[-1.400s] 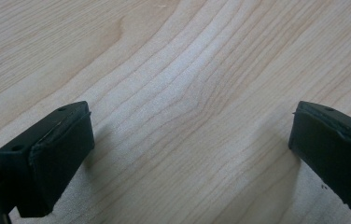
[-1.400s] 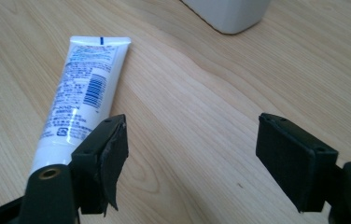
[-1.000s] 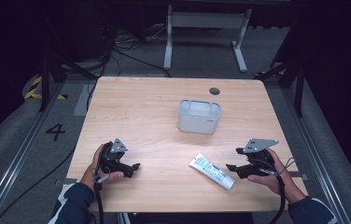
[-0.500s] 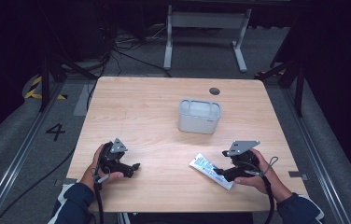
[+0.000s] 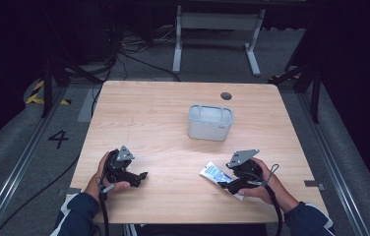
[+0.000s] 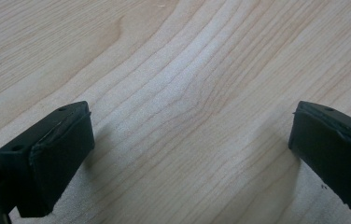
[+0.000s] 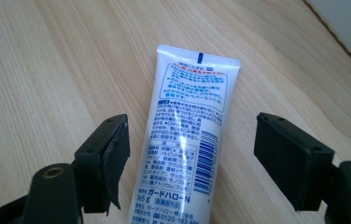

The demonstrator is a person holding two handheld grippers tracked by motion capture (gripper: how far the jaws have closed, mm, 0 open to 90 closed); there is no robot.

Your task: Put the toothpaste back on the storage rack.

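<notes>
A white toothpaste tube (image 5: pixel 211 172) with blue print lies flat on the wooden table (image 5: pixel 148 113), at the front right. My right gripper (image 5: pixel 224 183) is held low over the tube's near part, pointing left. In the right gripper view the tube (image 7: pixel 187 116) runs between the two black jaws of my right gripper (image 7: pixel 190 156); both pads stand clear of its sides, so it is open. My left gripper (image 5: pixel 141 176) rests at the front left in the person's hand. Its jaws are wide apart over bare wood in the left gripper view (image 6: pixel 192 154), with nothing between them.
A light grey rectangular bin (image 5: pixel 210 123) stands at the middle of the table, behind the tube. A dark round hole (image 5: pixel 226 96) sits near the far edge. Black cables trail from both grippers over the table's front edge.
My right gripper has moved left and slightly down, from beside the tube's right end to astride it. The tube and the left gripper have stayed put.
</notes>
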